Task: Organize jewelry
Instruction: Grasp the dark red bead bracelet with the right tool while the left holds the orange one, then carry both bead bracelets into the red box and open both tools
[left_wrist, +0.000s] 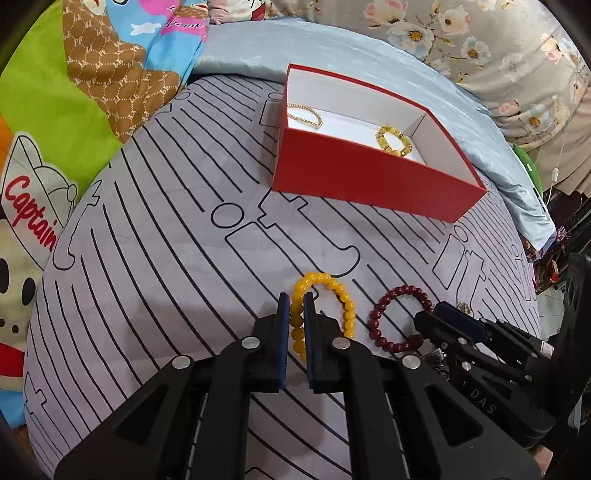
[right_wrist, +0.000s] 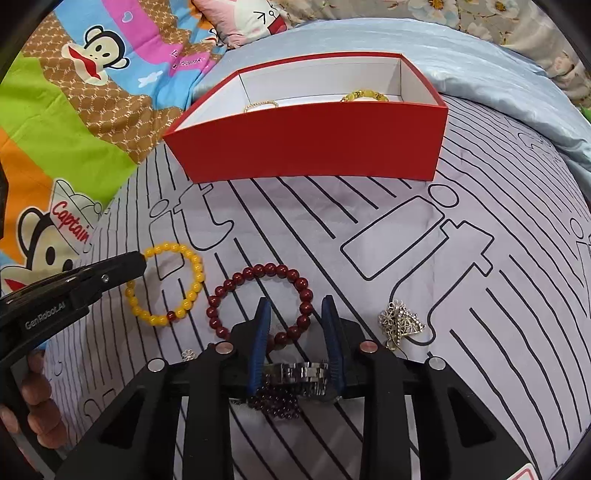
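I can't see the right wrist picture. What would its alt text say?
The right gripper straddles the near side of a dark red bead bracelet on a striped bedsheet, jaws apart. Beside it the left gripper pinches a yellow bead bracelet; behind stands an open red box.

Bed, grey line-printed sheet (right_wrist: 369, 229): red box (right_wrist: 310, 144) at upper centre of frame; below it yellow bead bracelet (right_wrist: 195, 266), dark red bead bracelet (right_wrist: 258, 271), metal watch band (right_wrist: 295, 371), small dark beads (right_wrist: 277, 404), silvery trinket cluster (right_wrist: 400, 323).
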